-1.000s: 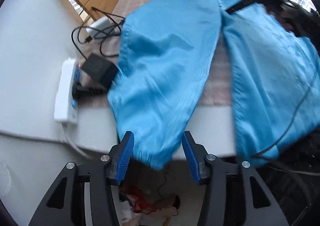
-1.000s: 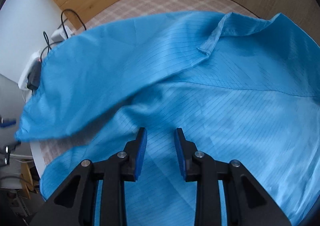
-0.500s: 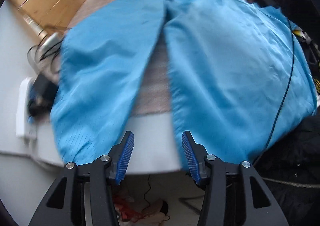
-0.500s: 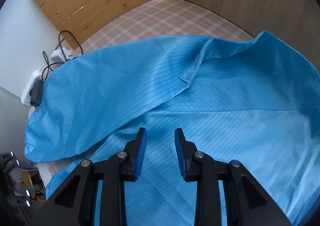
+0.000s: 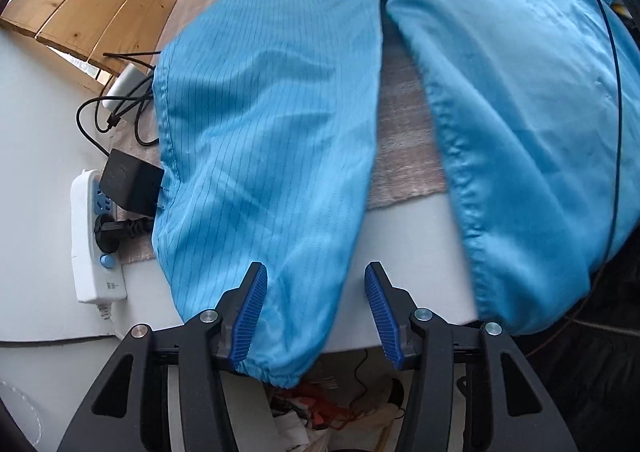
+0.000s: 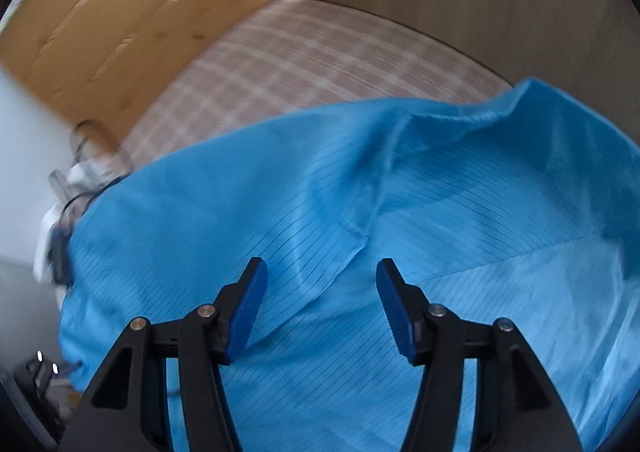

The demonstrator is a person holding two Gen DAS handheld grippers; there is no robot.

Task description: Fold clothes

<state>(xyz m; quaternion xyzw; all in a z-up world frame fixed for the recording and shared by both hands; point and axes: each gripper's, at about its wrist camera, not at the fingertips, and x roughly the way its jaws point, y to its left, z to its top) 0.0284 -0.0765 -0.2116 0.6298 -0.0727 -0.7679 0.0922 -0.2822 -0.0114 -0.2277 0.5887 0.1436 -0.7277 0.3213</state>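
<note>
The blue garment (image 5: 520, 99) lies spread on the checked cloth (image 5: 404, 139) that covers the white table (image 5: 408, 252), and one sleeve (image 5: 272, 139) runs long and straight from about twelve o'clock in the left wrist view down to six, where its gathered cuff (image 5: 276, 372) hangs off the near table edge. The long axis of the sleeve points right at the left gripper (image 5: 316, 312), which is surely why that gripper sits here: jaws apart, the cuff end between them, brushing the left pad, the right pad standing clear. Nothing pinched, by the look of it; it seems lined up to take the cuff.

Over in the right wrist view, the right gripper (image 6: 320, 304) hangs above the body of the garment (image 6: 440, 332), and its jaws have just been opening, now well apart with cloth below them but nothing caught between the pads. A seam runs up toward one o'clock to the collar (image 6: 512, 107), so it sits near the shoulder, a sensible anchor for folding the sleeve inward.

At nine o'clock from the sleeve, a power strip (image 5: 92, 236) with a black adapter (image 5: 132, 183) and loose cables (image 5: 116, 107) lies close against the fabric; a snag there is a risk.
</note>
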